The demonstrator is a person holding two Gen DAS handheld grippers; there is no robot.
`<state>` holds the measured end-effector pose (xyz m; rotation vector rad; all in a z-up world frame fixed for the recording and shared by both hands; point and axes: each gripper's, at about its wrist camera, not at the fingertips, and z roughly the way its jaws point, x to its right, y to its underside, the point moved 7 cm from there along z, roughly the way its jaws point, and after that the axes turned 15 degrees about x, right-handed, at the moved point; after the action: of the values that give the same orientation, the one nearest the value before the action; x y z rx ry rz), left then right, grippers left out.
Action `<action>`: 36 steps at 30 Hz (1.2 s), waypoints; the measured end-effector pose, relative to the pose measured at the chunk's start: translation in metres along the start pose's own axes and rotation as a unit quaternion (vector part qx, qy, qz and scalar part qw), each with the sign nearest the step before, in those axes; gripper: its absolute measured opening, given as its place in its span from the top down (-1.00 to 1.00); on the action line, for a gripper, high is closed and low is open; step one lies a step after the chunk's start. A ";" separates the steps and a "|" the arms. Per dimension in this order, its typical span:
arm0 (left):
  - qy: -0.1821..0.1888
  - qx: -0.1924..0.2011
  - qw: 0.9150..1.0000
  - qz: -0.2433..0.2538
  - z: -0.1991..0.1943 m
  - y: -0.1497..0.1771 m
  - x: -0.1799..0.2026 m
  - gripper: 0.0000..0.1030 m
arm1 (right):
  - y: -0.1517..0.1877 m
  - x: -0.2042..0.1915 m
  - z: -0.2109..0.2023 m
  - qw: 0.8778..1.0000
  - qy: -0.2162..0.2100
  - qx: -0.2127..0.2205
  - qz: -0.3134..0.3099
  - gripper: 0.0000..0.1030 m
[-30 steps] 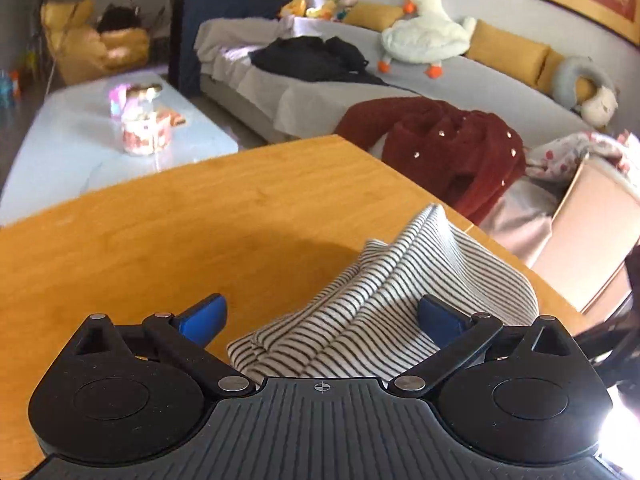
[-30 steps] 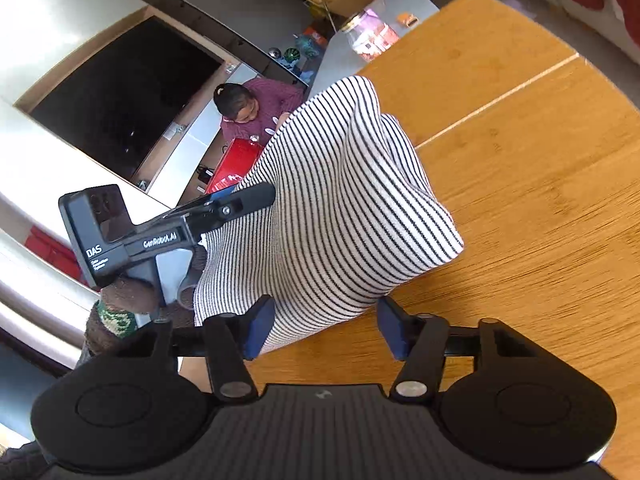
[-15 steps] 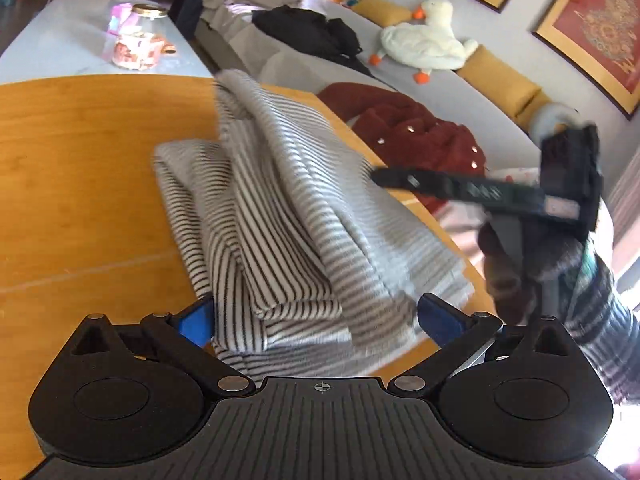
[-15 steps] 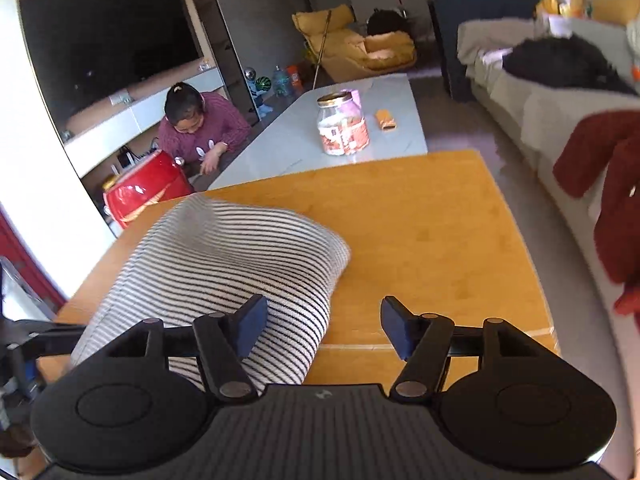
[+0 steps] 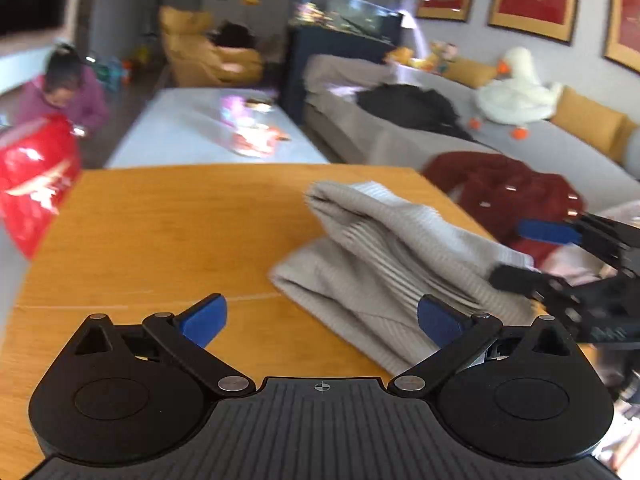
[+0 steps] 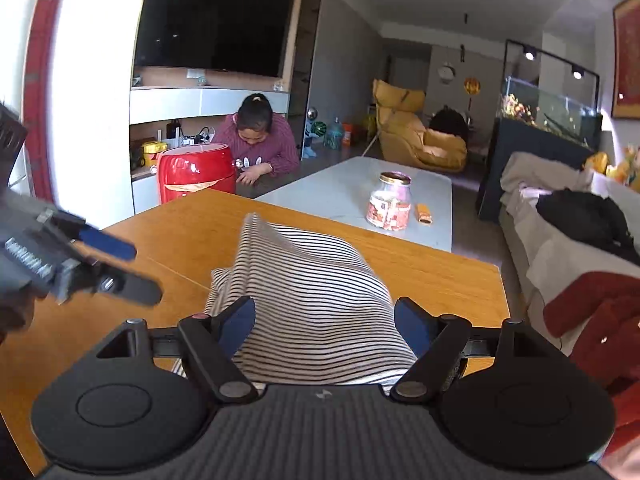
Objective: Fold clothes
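A black-and-white striped garment (image 5: 392,256) lies bunched in loose folds on the right part of the wooden table (image 5: 160,232). My left gripper (image 5: 320,318) stands open just above the table; the garment's near corner reaches in beside its right finger, and nothing is pinched. In the right wrist view the striped garment (image 6: 316,292) fills the gap of my right gripper (image 6: 326,318), whose jaws are opening and stand off the cloth. The right gripper (image 5: 532,254) also shows at the garment's far right edge, and the left gripper (image 6: 108,264) at the left.
A red appliance (image 6: 196,176) stands past the table's far left edge, with a person (image 6: 256,140) bent over behind it. A jar (image 6: 390,208) sits on the white low table (image 6: 340,188). A dark red coat (image 5: 504,188) and black clothing (image 5: 408,108) lie on the grey sofa.
The garment, held up off the table a second ago, now lies on it in folds. My right gripper has rolled upright and widened its jaws. My left gripper has swung left.
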<state>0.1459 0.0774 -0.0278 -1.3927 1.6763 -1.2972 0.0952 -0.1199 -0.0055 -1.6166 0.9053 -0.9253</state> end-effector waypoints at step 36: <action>0.186 -0.109 0.962 -0.167 0.060 0.042 0.055 -0.41 | -0.066 -0.019 -0.021 0.995 -0.074 0.058 -0.034 0.54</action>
<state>0.1686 0.0053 -0.0797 -1.6995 1.9349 -1.6894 0.0755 -0.0985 0.0603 -1.6009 0.6866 -0.8761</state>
